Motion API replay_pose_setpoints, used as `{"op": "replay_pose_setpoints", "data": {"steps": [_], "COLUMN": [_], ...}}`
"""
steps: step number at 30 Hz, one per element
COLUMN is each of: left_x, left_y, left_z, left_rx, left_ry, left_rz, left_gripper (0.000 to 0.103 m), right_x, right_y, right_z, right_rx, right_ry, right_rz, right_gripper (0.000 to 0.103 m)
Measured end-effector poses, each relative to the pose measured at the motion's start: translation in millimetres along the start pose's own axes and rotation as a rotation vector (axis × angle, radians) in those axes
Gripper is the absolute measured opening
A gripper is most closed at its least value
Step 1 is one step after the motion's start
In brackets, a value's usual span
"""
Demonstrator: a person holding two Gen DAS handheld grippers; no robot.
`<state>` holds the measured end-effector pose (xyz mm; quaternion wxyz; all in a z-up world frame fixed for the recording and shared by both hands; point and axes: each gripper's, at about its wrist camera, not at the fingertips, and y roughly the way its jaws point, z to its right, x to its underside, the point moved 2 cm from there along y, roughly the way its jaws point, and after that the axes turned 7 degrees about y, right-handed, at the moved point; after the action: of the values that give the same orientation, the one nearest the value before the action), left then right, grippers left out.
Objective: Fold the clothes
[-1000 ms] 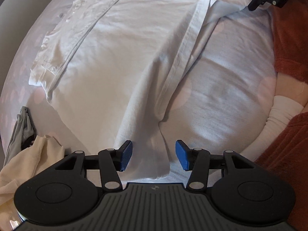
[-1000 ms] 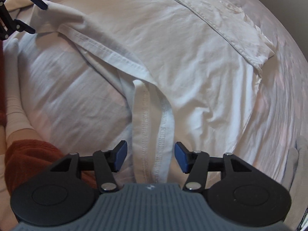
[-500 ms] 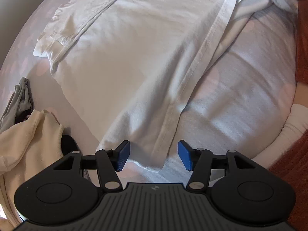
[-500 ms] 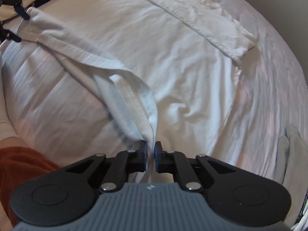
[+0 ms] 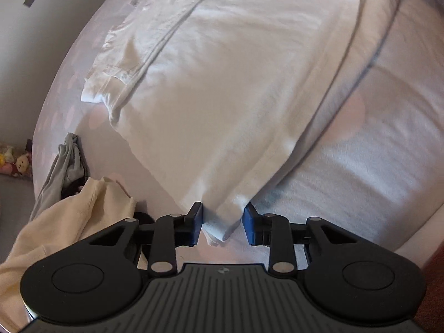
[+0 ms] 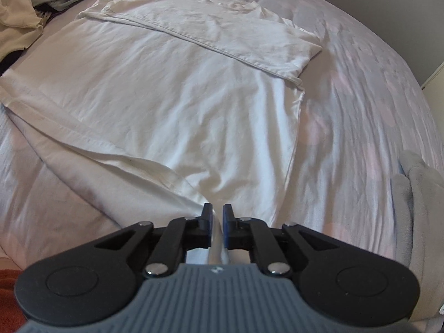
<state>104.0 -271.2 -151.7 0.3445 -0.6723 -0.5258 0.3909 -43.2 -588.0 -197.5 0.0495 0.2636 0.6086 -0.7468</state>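
Observation:
A white T-shirt (image 6: pixel 166 88) lies flat on the bed, collar at the far end, one sleeve folded across its chest. My right gripper (image 6: pixel 217 216) holds the near hem corner. A thin fold of cloth runs between its blue pads, and the jaws are easing open slightly. In the left wrist view the same T-shirt (image 5: pixel 222 83) stretches away from me. Its other hem corner sits between the pads of my left gripper (image 5: pixel 223 219). Those jaws are closing on it and still stand apart.
The bed sheet (image 6: pixel 360 97) is pale with faint pink dots. A cream garment (image 5: pixel 63 216) and a grey one (image 5: pixel 66 158) lie heaped at the bed's left side. More grey cloth (image 6: pixel 421 194) lies at the right. Rust-red fabric (image 6: pixel 8 302) shows at the lower left corner.
My right gripper closed on the hem corner and pulled it out, flattening the folded-up hem. My left gripper slid to the other hem corner and its jaws narrowed around it.

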Motion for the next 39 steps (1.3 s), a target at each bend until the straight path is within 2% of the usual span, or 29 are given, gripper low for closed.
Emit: {"op": "replay_pose_setpoints", "data": {"steps": [2,6,8,10,12,19,21,22,23,25,27,29,32,39], "left_x": [1.0,5.0,4.9,4.8,4.2,6.7,6.6,6.6,6.7,7.4,9.1,12.3,21.3,48.1], "left_y": [-6.0,-6.9,-4.7,-3.2,-2.3,-4.7,-5.1,-5.1,-5.1,-6.1,-10.0,-19.1,-41.6,-109.5], "left_z": [-15.0,-40.1,-44.0,-43.3,-40.5,-41.3,-41.7,-41.8,-42.0,-43.4,-46.1,-51.7,-64.4,-86.8], "left_rx": [0.043,0.093,0.105,0.106,0.103,0.103,0.101,0.099,0.099,0.1,0.093,0.087,0.063,-0.001], "left_ry": [-0.088,-0.236,-0.257,-0.25,-0.241,-0.265,-0.265,-0.266,-0.269,-0.279,-0.298,-0.334,-0.414,-0.57], "left_rz": [0.04,0.084,0.089,0.086,0.081,0.078,0.075,0.073,0.071,0.069,0.071,0.089,0.138,0.272], "left_gripper": [0.023,0.02,0.02,0.02,0.02,0.02,0.02,0.02,0.018,0.013,0.007,0.004,0.003,0.003], "right_x": [0.5,2.0,3.9,7.2,11.9,28.4,31.8,32.8,32.7,32.2,32.5,33.4,31.9,33.7], "right_y": [-7.9,-24.3,-32.2,-36.3,-36.1,-25.8,-22.9,-21.6,-20.5,-20.8,-23.3,-33.2,-59.9,-131.7], "right_z": [3.4,11.2,15.3,18.8,23.3,36.0,36.0,35.9,37.2,39.2,39.6,39.1,45.1,46.5], "right_rx": [-0.006,-0.034,-0.052,-0.064,-0.073,-0.156,-0.172,-0.177,-0.194,-0.22,-0.224,-0.183,-0.101,0.017], "right_ry": [-0.015,-0.046,-0.069,-0.104,-0.132,-0.098,-0.085,-0.077,-0.058,-0.029,-0.024,-0.044,-0.032,-0.03], "right_rz": [0.011,0.024,0.027,0.013,-0.014,-0.086,-0.09,-0.09,-0.092,-0.092,-0.087,-0.05,0.05,0.292], "right_gripper": [0.036,0.045,0.059,0.068,0.068,0.069,0.067,0.061,0.041,0.013,0.01,0.008,0.007,0.007]}}
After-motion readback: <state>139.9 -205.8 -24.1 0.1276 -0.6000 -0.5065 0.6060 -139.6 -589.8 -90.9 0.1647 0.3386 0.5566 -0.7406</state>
